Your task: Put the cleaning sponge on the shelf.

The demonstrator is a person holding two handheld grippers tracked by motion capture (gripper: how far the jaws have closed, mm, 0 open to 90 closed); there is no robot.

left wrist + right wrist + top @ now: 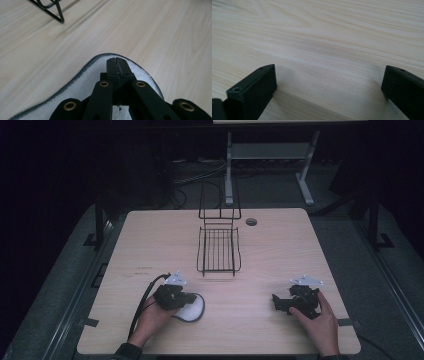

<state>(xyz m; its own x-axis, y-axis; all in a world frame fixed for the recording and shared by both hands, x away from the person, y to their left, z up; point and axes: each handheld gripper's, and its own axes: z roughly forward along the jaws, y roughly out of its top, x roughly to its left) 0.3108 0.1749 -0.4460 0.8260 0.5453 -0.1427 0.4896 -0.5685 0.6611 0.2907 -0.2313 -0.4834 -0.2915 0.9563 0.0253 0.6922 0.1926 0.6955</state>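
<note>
A white, fuzzy pad with a dark grey rim (195, 311) lies on the wooden table (150, 245) at the front left. My left gripper (192, 298) rests over it with its jaws pressed together. In the left gripper view the shut jaw tips (117, 61) sit just inside the pad's (82, 85) far rim; whether a fold is pinched between them I cannot tell. My right gripper (276, 301) rests at the front right, held by a hand. Its jaws (329, 75) stand wide apart over bare wood, with nothing between them.
A black wire rack (218, 251) with an upright back stands at the table's middle, past both grippers; one of its feet (60, 17) shows in the left gripper view. A round cable hole (251, 222) is near the far edge. A desk frame stands behind the table.
</note>
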